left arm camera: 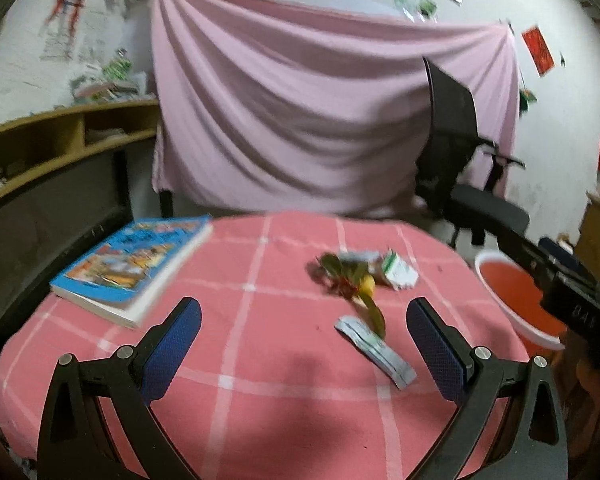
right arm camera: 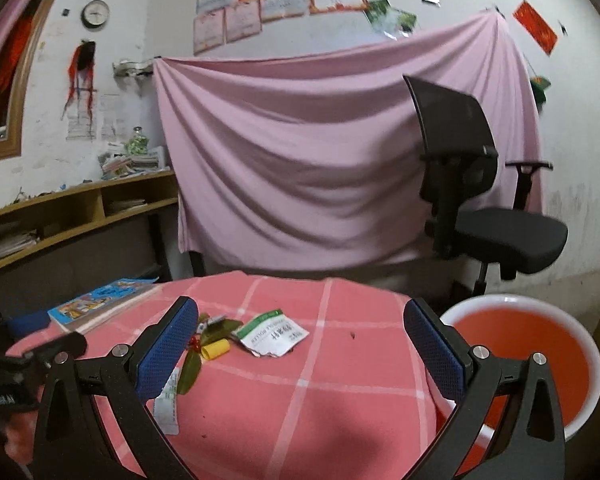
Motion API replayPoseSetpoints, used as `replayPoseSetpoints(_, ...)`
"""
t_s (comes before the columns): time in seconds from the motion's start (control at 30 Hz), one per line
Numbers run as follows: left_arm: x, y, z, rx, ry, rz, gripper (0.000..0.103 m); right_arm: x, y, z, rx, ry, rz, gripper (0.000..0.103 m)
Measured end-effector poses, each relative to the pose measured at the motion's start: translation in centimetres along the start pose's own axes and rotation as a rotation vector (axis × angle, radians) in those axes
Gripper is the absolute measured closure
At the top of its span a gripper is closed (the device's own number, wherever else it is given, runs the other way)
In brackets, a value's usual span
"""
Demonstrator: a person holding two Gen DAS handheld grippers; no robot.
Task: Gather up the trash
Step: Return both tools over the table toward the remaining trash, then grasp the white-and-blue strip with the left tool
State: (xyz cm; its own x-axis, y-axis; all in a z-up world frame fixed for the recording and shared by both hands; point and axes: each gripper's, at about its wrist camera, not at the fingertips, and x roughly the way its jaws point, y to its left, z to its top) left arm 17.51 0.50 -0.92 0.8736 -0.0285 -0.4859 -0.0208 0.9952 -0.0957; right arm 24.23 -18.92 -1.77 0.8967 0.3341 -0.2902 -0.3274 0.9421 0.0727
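The bench [left arm camera: 260, 360] carries a pink cloth with a white grid, soft and a little wrinkled. Taking the torn white paper [right arm camera: 274, 334] as the landmark: far to its left a glossy blue book [right arm camera: 100, 304] lies flat at the bench edge. Just to its left lie dark green leaves [right arm camera: 216, 330] and a small yellow roll [right arm camera: 216, 350]. In front of it, to the left, lies a long flat grey packet [left arm camera: 374, 354]. To its right, beyond the bench edge, stands a round orange bin [right arm camera: 520, 344] with a white rim. Behind it hang a draped pink sheet [right arm camera: 300, 152] and, further right, a black mesh chair [right arm camera: 480, 192]. The left tool [left arm camera: 304, 344] and right tool [right arm camera: 300, 344] both stand wide apart, holding nothing.
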Motion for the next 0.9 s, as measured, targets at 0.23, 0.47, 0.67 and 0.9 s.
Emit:
replayPoseSetpoints(0.23, 3.5, -0.8, -0.4, -0.005, 0.174, -0.09, 0.014, 1.2, 0.6, -0.3, -0.024, 0.085, 0.005, 0.0)
replayPoseSetpoints(0.47, 5.9, -1.9, -0.8, -0.02, 0.305, -0.154, 0.056, 2.1, -0.2, -0.4, 0.004, 0.142, 0.006, 0.0)
replayPoseSetpoints(0.67, 6.7, -2.7, -0.8, 0.017, 0.348, -0.116, 0.057, 3.1, -1.7, -0.6, 0.074, 0.197, 0.002, 0.0)
replayPoseSetpoints(0.9, 7.5, -1.9, -0.6, 0.022, 0.369, -0.073, 0.082, 4.4, -2.0, -1.0, 0.088, 0.286, 0.007, 0.0)
